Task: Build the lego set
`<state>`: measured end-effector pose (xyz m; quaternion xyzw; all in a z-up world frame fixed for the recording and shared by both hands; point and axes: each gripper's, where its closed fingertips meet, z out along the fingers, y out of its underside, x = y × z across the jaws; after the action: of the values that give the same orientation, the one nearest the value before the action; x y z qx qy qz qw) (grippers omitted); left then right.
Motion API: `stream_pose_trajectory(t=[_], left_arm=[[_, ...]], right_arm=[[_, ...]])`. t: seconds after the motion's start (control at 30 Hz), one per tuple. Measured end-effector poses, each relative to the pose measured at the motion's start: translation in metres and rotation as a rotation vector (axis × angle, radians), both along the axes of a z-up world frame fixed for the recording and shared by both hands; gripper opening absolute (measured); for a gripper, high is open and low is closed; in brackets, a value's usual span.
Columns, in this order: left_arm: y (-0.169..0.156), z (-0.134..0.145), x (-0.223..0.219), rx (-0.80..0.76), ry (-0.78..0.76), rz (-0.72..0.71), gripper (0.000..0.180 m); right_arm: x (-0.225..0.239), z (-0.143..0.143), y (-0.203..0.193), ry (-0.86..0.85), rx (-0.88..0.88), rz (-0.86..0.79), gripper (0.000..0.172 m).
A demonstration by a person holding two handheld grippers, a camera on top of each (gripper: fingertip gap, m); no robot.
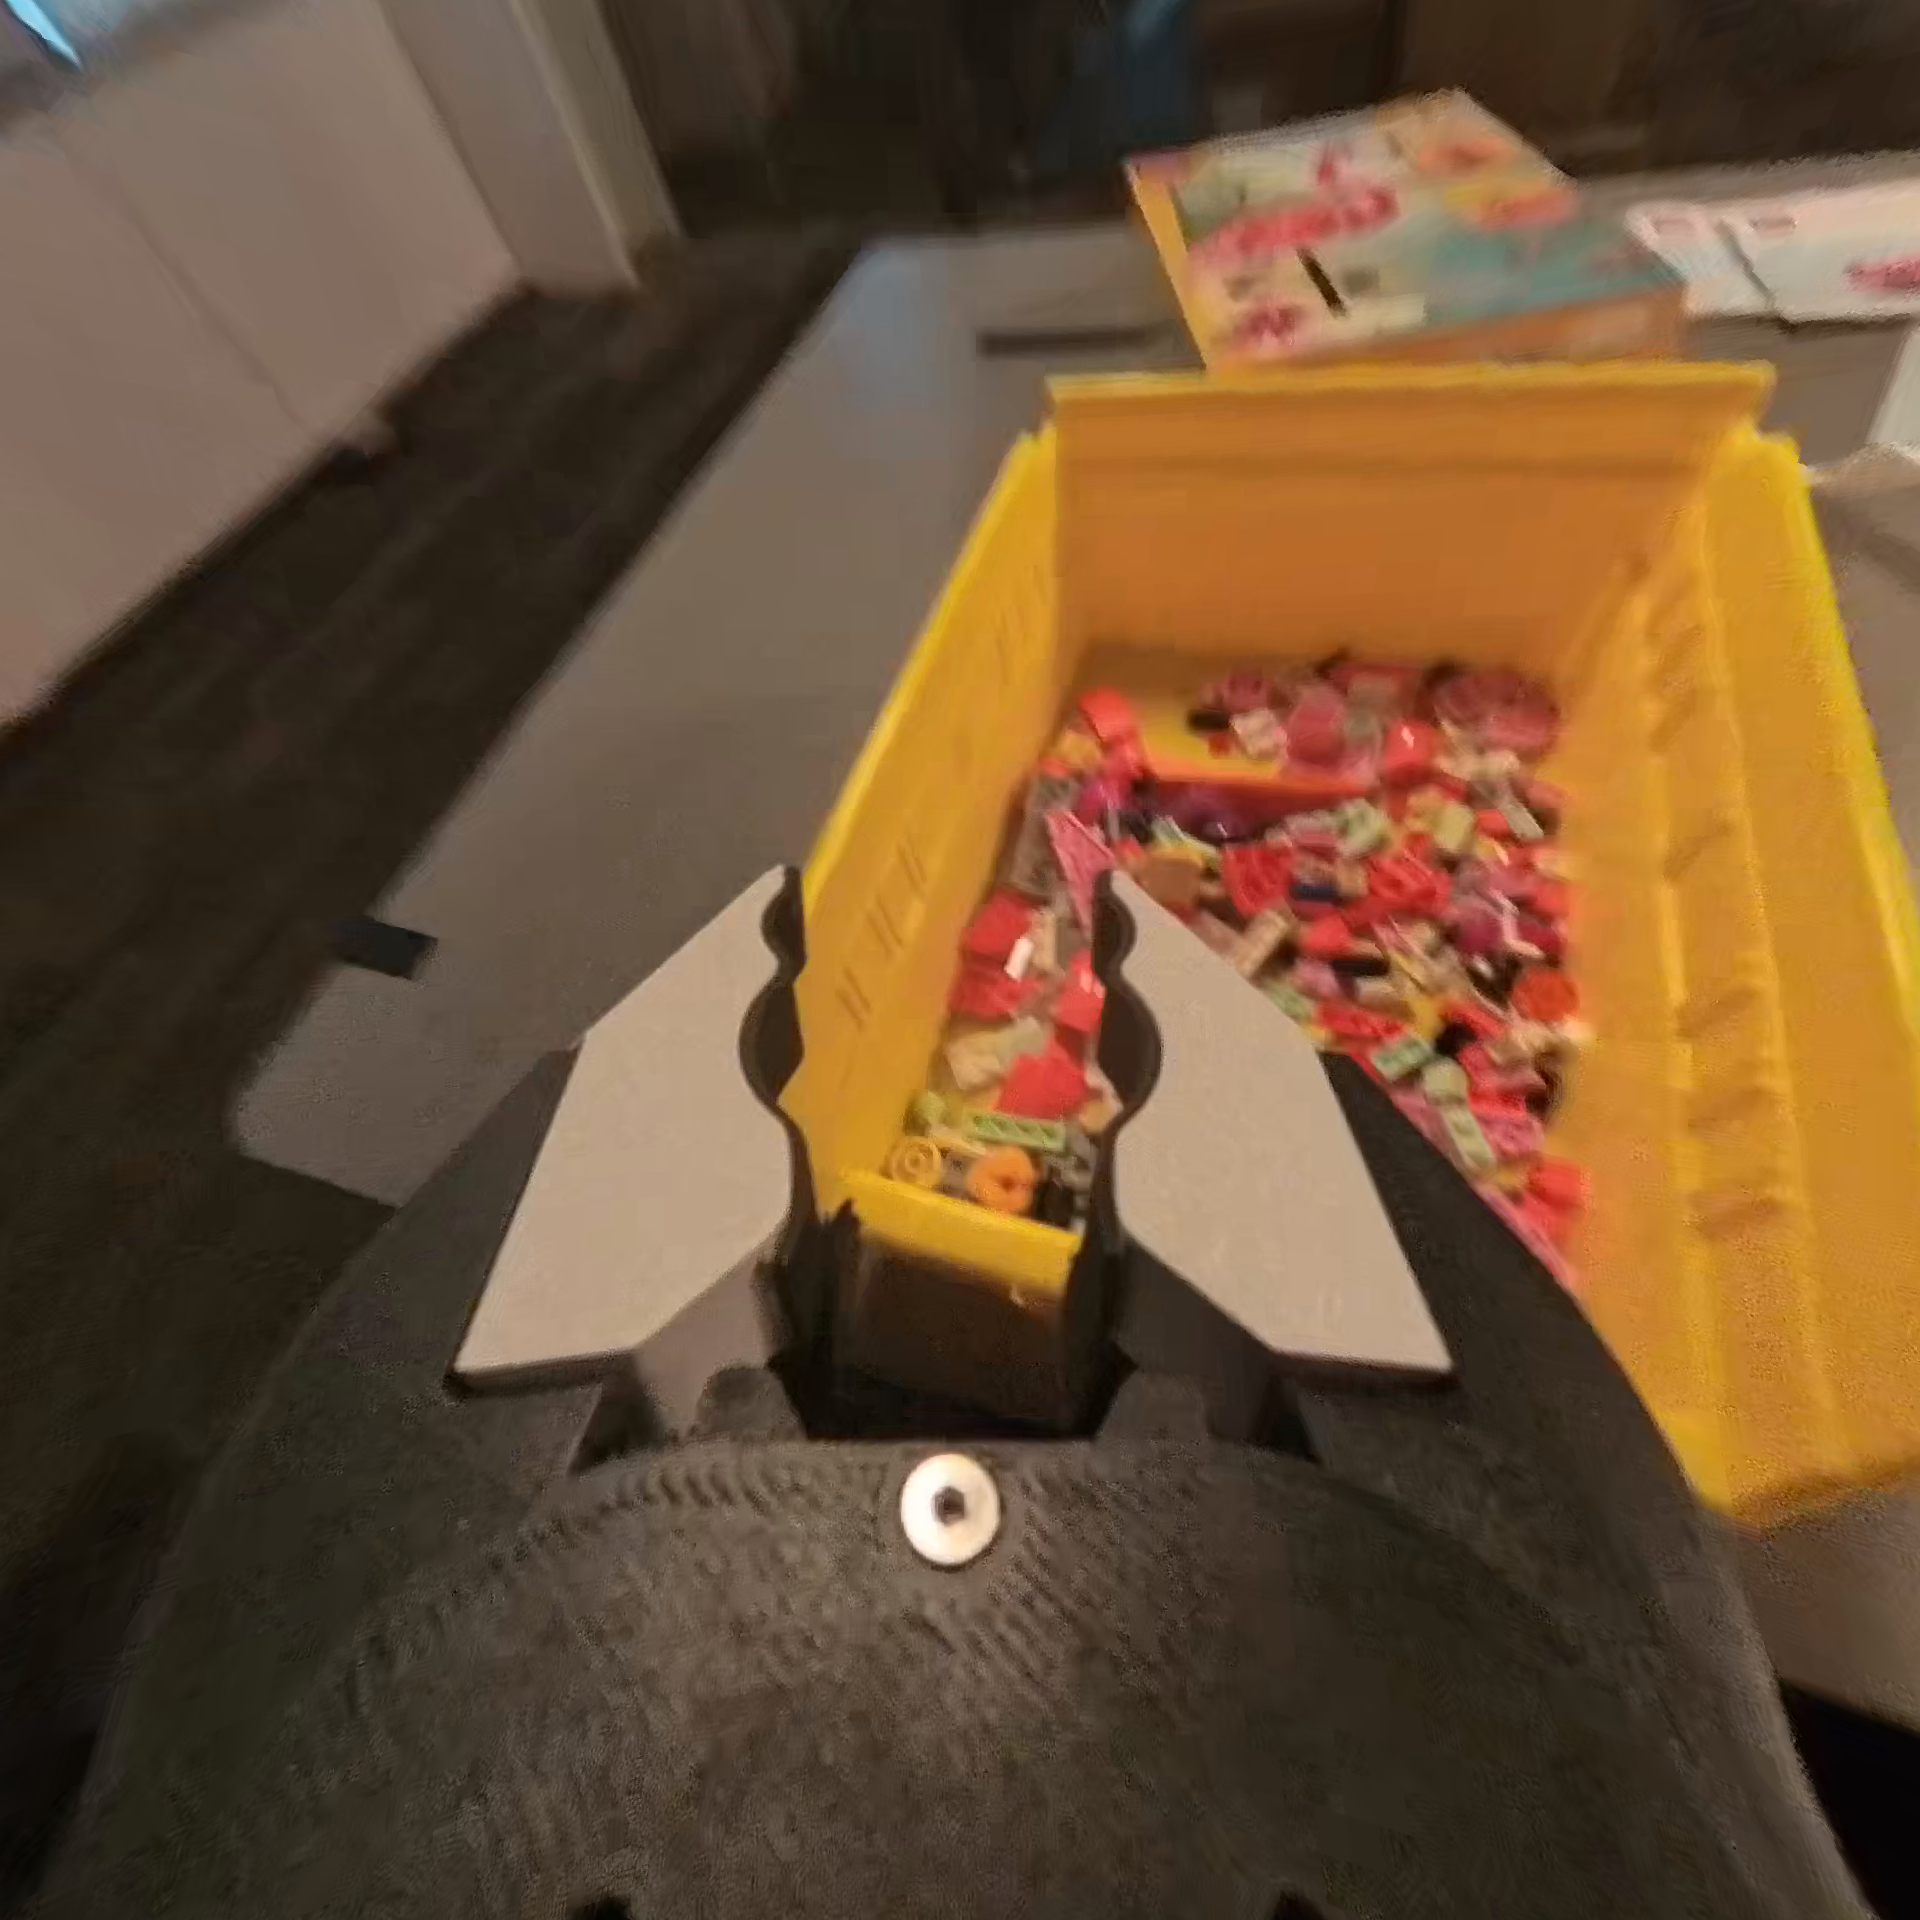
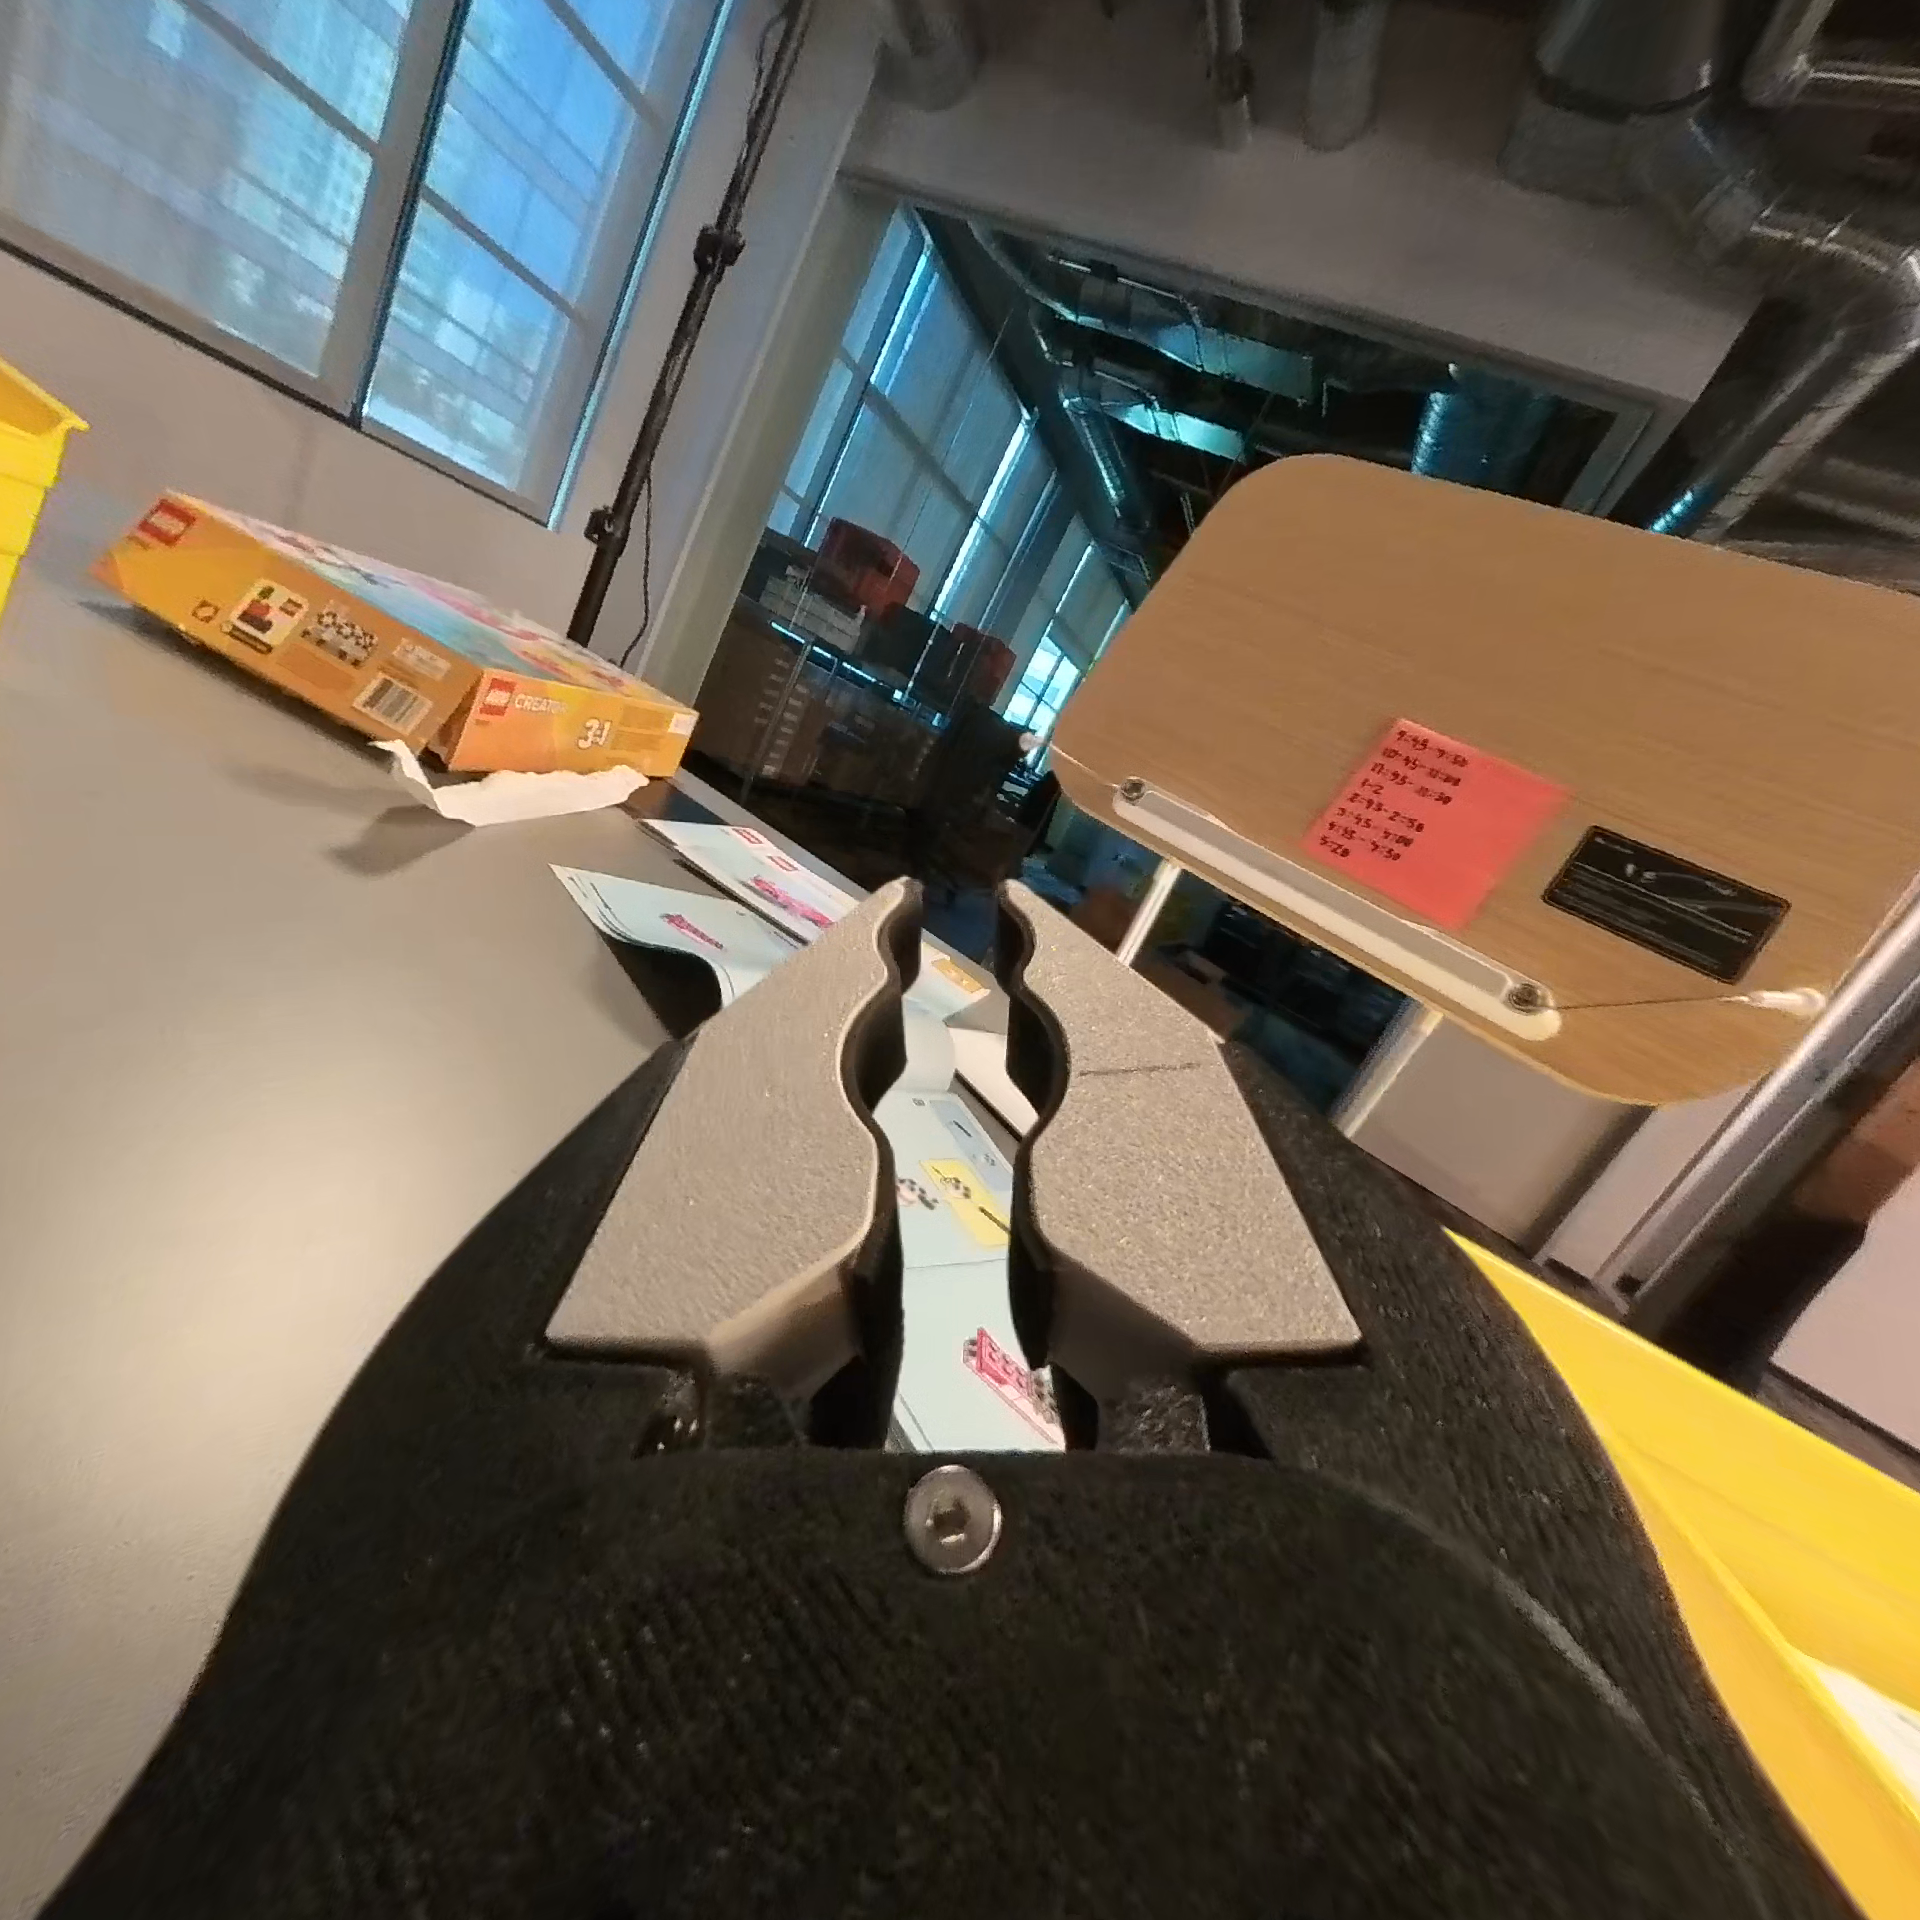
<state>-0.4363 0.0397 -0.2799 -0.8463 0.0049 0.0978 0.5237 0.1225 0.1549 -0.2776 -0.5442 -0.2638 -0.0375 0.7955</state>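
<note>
Astride the yellow bin's (image 1: 914,790) left wall, left claw (image 1: 945,904) spread; right claw (image 2: 961,914) narrowly parted above booklets (image 2: 665,914).

Left hand-held gripper (image 1: 945,914) straddles the near-left wall of a yellow bin (image 1: 1351,488): outer finger outside against the wall, inner finger inside over loose bricks (image 1: 1351,883), mostly red and pink; grip on the wall unclear. Bin upright on grey desk (image 1: 644,675). Right hand-held gripper (image 2: 958,914), jaws narrowly apart, hovers above light-blue printed booklets (image 2: 665,914).
</note>
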Motion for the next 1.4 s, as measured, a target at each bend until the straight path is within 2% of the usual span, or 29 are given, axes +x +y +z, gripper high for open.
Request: stream_pose_trajectory(t=[0.07,0.13,0.2,0.53,0.63,0.87,0.93,1.07,1.2,1.3,1.4], left_arm=[[0.003,-0.024,0.006,-0.123,-0.137,-0.095,0.052],[0.010,-0.039,0.007,-0.185,-0.244,-0.125,0.046],[0.017,-0.042,0.002,-0.182,-0.251,-0.130,0.043],[0.028,-0.024,-0.004,-0.117,-0.296,-0.193,0.034],[0.026,-0.029,0.018,-0.149,-0.337,-0.305,0.015],[0.025,-0.044,0.035,-0.269,-0.345,-0.398,0.003],[0.018,-0.053,0.044,-0.385,-0.330,-0.437,0.005],[-0.007,-0.080,0.050,-0.757,-0.210,-0.474,0.023],[-0.030,-0.090,0.064,-1.087,-0.163,-0.570,0.022],[-0.034,-0.100,0.053,-1.247,-0.029,-0.513,0.025],[-0.044,-0.107,0.051,-1.380,0.043,-0.501,0.029]], right_arm=[[-0.001,-0.001,0.001,-0.021,0.000,-0.010,0.011],[-0.002,-0.003,0.002,-0.038,-0.002,-0.019,0.011],[-0.003,-0.005,0.003,-0.049,-0.009,-0.027,0.011],[-0.002,-0.010,0.009,-0.062,-0.042,-0.053,0.009],[-0.002,-0.011,0.009,-0.073,-0.045,-0.059,0.009],[0.002,-0.009,0.009,-0.020,-0.057,-0.045,0.009],[0.003,-0.009,0.010,-0.016,-0.060,-0.044,0.009],[0.001,-0.010,0.010,-0.023,-0.065,-0.043,0.010],[0.001,-0.010,0.010,-0.017,-0.066,-0.039,0.010],[0.002,-0.009,0.009,-0.008,-0.065,-0.034,0.010],[0.001,-0.009,0.009,0.002,-0.066,-0.025,0.010]])
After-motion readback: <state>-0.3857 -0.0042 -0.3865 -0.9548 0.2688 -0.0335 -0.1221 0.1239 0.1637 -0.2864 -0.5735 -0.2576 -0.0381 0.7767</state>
